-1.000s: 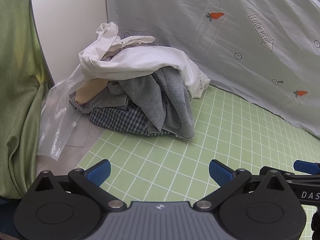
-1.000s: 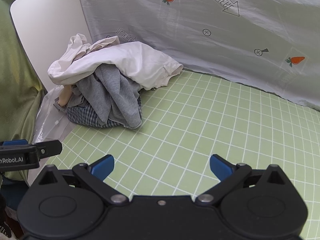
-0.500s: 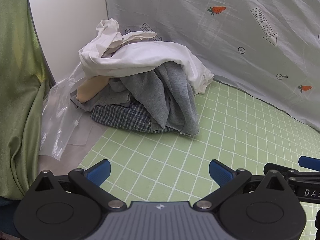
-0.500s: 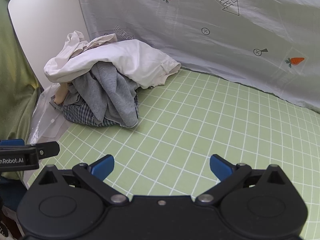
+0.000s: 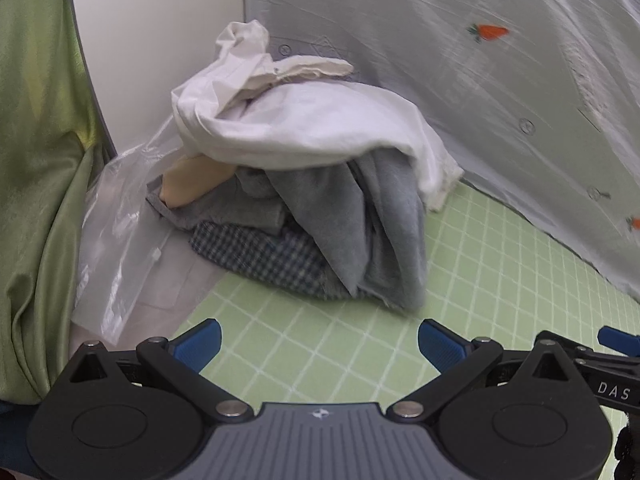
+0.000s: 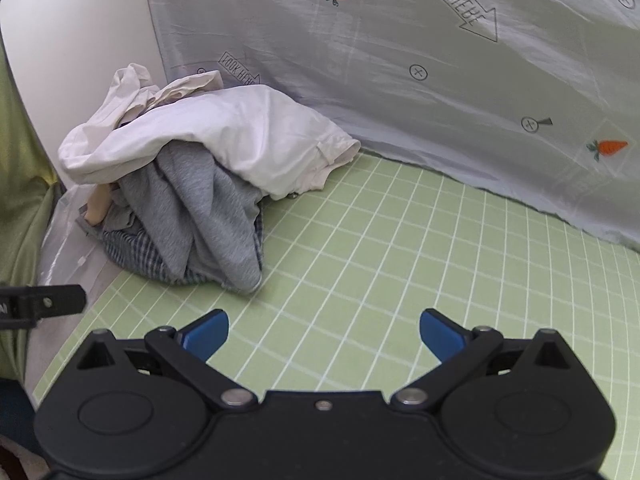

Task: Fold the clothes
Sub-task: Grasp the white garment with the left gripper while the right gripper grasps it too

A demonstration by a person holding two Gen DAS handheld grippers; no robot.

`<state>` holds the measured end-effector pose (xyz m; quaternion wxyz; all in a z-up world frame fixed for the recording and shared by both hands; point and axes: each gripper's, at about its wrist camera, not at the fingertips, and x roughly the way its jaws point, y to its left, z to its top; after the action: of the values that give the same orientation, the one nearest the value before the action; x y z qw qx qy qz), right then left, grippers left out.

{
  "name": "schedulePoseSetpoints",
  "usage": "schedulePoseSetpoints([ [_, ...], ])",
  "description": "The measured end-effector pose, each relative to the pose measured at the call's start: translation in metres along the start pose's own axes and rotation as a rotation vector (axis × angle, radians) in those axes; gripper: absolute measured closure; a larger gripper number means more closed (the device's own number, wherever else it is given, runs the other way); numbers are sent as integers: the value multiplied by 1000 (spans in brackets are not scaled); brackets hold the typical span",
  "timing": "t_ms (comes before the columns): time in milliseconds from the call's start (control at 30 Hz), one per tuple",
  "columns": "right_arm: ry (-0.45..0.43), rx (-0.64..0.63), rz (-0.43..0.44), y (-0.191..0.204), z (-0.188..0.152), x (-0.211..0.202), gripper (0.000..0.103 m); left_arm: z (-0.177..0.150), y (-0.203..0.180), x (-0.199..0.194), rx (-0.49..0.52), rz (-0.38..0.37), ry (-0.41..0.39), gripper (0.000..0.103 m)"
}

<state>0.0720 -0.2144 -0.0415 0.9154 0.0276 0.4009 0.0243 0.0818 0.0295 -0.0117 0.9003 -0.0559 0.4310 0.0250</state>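
Note:
A heap of clothes sits in the far left corner of the green grid mat (image 5: 500, 280) (image 6: 400, 240). A white garment (image 5: 312, 128) (image 6: 224, 132) drapes over the top. Under it hang grey garments (image 5: 360, 220) (image 6: 200, 216), with a blue checked cloth (image 5: 260, 256) (image 6: 132, 256) at the bottom and a tan piece (image 5: 192, 184) at the left. My left gripper (image 5: 318, 342) is open just short of the heap, nothing between its blue pads. My right gripper (image 6: 323, 330) is open too, low over the mat, right of the heap's near edge.
A grey sheet printed with carrots and arrows (image 5: 480, 60) (image 6: 440, 60) backs the mat. A clear plastic bag (image 5: 116, 248) lies left of the heap, beside green fabric (image 5: 36, 160). A white panel (image 5: 152, 40) stands behind. The right gripper's arm shows at the left view's edge (image 5: 600, 360).
Both grippers have moved forward toward the heap, which now looks larger in both views. The jaws stayed open and the clothes have not moved.

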Motion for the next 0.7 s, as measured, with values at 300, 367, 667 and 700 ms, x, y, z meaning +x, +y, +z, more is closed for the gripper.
schedulePoseSetpoints([
  [300,-10,115,41,-1,76,85,3,89,45,40,-162,36,-109,12],
  [367,-3,138,67,3,89,105,8,106,55,53,-192,51,-128,16],
  [667,29,240,183,19,145,196,43,133,79,102,-249,41,-89,57],
  [700,33,252,196,21,152,206,45,133,79,103,-248,36,-91,66],
])
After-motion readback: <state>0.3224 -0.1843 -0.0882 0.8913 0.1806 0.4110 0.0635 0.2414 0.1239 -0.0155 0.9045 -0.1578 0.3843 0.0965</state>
